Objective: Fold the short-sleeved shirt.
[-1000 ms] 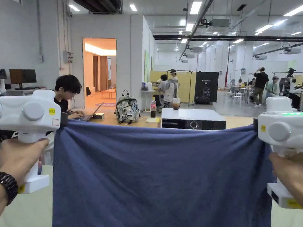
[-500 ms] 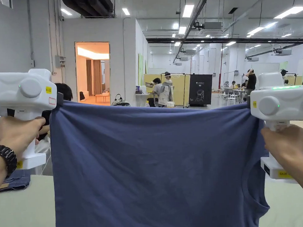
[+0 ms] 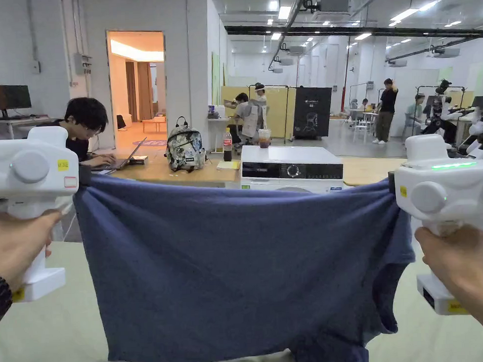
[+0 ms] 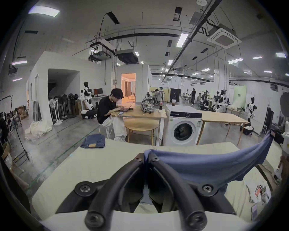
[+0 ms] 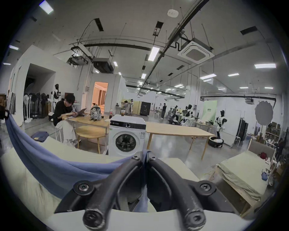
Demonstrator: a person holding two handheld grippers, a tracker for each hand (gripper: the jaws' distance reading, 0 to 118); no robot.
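A blue short-sleeved shirt (image 3: 238, 268) hangs spread in the air between my two grippers, above the pale green table (image 3: 53, 334). My left gripper (image 3: 82, 177) is shut on its upper left corner, and the left gripper view has the cloth (image 4: 203, 165) pinched between the black jaws (image 4: 146, 156). My right gripper (image 3: 391, 191) is shut on the upper right corner, where the right gripper view has the fabric (image 5: 51, 164) clamped at the jaw tips (image 5: 144, 154). The top edge sags slightly. A sleeve (image 3: 387, 287) droops at the right, and the lower part bunches near the table.
Folded jeans (image 4: 93, 141) lie at the table's far left corner. Beyond the table stand a washing machine (image 3: 290, 175) and wooden tables (image 3: 186, 173), with a person (image 3: 85, 130) at a laptop. A second padded table (image 5: 244, 173) is off to the right.
Both grippers have come down with the shirt from their raised position half a second ago. The top edge now sags and the lower part gathers near the table.
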